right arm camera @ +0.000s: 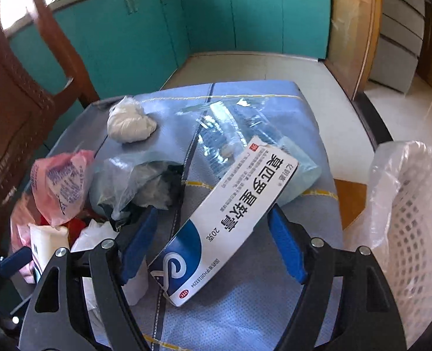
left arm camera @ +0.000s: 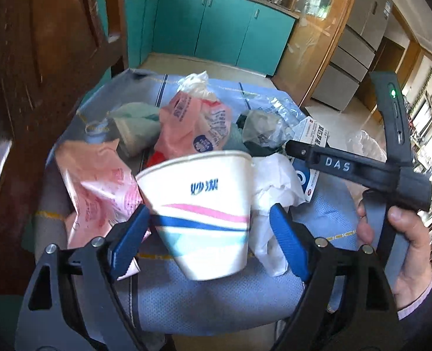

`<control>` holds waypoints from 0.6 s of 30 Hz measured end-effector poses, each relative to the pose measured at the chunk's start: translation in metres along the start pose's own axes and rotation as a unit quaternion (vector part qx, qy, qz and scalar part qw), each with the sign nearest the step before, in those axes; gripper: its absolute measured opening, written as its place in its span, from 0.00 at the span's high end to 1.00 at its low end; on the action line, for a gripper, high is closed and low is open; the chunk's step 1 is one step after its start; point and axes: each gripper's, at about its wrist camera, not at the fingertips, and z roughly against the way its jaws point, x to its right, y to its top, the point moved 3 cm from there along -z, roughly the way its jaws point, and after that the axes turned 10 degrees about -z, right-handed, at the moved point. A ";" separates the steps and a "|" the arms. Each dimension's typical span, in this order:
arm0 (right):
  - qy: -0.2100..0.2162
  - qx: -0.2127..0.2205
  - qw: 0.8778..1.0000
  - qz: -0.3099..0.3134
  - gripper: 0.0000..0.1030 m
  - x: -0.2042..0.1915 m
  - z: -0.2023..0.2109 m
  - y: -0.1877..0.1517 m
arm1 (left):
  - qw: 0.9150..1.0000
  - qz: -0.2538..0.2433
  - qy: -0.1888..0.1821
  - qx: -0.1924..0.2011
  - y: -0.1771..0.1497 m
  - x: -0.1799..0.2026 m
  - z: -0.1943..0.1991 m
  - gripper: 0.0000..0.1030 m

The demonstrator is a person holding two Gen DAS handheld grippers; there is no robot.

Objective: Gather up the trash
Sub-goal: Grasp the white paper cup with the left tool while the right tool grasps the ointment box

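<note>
Left gripper (left arm camera: 208, 232) released, jaws wide, straddling a tilted paper cup (left arm camera: 200, 210); pads don't clearly press it. Right gripper (right arm camera: 211, 241) also released, jaws either side of a white-and-blue medicine box (right arm camera: 224, 219) lying diagonally on the blue-covered counter (right arm camera: 245, 316); no contact visible. Around the cup: pink plastic bags (left arm camera: 99, 193) left and far, crumpled white tissue (left arm camera: 274, 184) just right. Far of the box: clear wrapper (right arm camera: 230, 128), dark bag (right arm camera: 140, 184), white wad (right arm camera: 129, 125). White mesh basket (right arm camera: 415, 213) with clear liner at right; contents not visible.
</note>
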 end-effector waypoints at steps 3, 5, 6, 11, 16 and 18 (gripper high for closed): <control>-0.010 -0.003 1.000 0.012 0.33 -0.003 -0.007 -0.003 | 1.000 0.020 -0.022 -0.006 -0.001 -0.003 -0.001 0.15; -0.010 -0.006 1.000 0.020 0.44 -0.005 -0.010 -0.005 | 0.999 0.023 -0.023 -0.007 -0.002 -0.002 -0.002 0.14; -0.006 -0.004 1.000 0.023 0.45 -0.006 -0.009 -0.006 | 1.000 0.021 -0.022 -0.007 -0.002 -0.001 -0.002 0.14; -0.003 0.002 0.999 0.034 0.59 -0.006 0.002 -0.009 | 0.999 0.025 -0.019 -0.010 -0.004 -0.007 -0.004 0.14; 0.007 0.010 0.999 0.037 0.73 0.000 0.019 -0.012 | 0.999 0.043 -0.025 -0.018 -0.007 -0.015 -0.007 0.13; 0.011 0.009 0.999 0.042 0.75 0.002 0.025 -0.015 | 0.998 0.046 -0.024 -0.027 -0.009 -0.017 -0.012 0.13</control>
